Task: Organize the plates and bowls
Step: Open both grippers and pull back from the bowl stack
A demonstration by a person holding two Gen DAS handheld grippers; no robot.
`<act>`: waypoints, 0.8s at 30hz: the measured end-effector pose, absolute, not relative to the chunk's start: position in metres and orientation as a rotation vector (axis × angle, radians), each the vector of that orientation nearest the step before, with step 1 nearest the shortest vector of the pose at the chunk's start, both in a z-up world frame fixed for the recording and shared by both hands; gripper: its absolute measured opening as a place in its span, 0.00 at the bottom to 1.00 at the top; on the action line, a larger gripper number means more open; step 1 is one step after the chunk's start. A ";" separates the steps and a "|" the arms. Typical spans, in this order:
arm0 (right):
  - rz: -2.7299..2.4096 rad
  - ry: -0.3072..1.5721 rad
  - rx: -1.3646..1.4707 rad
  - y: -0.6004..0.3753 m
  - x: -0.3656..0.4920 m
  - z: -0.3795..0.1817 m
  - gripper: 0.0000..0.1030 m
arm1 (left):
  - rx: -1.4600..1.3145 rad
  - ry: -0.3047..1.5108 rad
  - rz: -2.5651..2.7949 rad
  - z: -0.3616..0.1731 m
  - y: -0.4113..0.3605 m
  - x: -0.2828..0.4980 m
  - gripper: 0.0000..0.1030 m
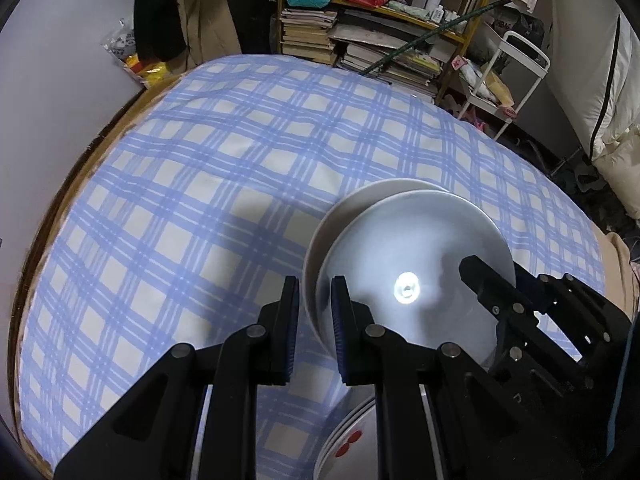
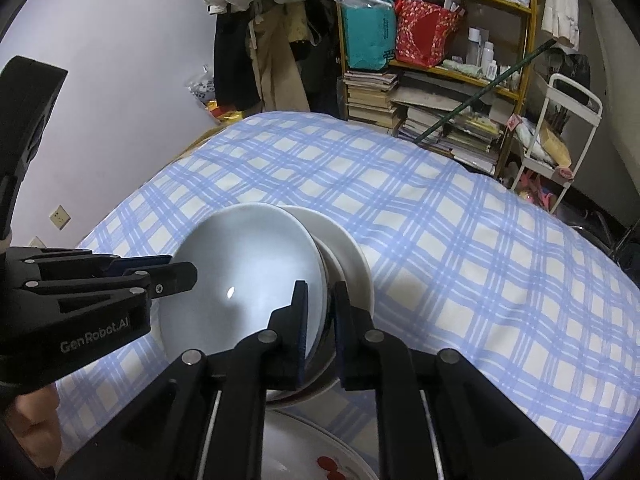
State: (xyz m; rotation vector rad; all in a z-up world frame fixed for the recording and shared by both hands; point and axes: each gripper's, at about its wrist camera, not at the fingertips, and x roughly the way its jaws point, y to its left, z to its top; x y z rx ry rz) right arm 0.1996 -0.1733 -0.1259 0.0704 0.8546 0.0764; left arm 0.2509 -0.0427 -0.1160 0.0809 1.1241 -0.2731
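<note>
A white bowl [image 1: 416,248] [image 2: 248,272] sits nested in a second white bowl [image 1: 340,216] [image 2: 348,256], both held above the blue checked cloth [image 1: 200,184]. My left gripper [image 1: 316,320] straddles the stack's left rim, jaws narrowly apart around it. My right gripper [image 2: 322,320] is shut on the right rim of the bowls; it also shows in the left wrist view [image 1: 480,276]. The left gripper's fingers [image 2: 172,276] reach the bowl's left rim in the right wrist view. Plates with red marks [image 1: 352,440] [image 2: 320,460] lie stacked below.
The checked cloth [image 2: 460,260] covers a table with a wooden edge [image 1: 72,184]. Behind stand a shelf with books and bags [image 2: 420,80], hanging clothes [image 2: 260,40], a white cart [image 2: 560,140] and a wall at the left.
</note>
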 end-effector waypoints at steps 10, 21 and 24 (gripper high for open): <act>0.058 0.764 0.076 -0.183 0.186 -0.101 0.46 | 0.098 1.094 -0.240 -0.106 -0.032 0.247 0.17; 0.020 0.822 0.200 -0.229 0.183 -0.104 0.99 | 0.117 1.091 -0.176 -0.105 -0.011 0.260 0.40; 0.014 0.864 0.235 -0.237 0.187 -0.113 0.99 | 0.078 1.127 -0.194 -0.109 -0.004 0.266 0.48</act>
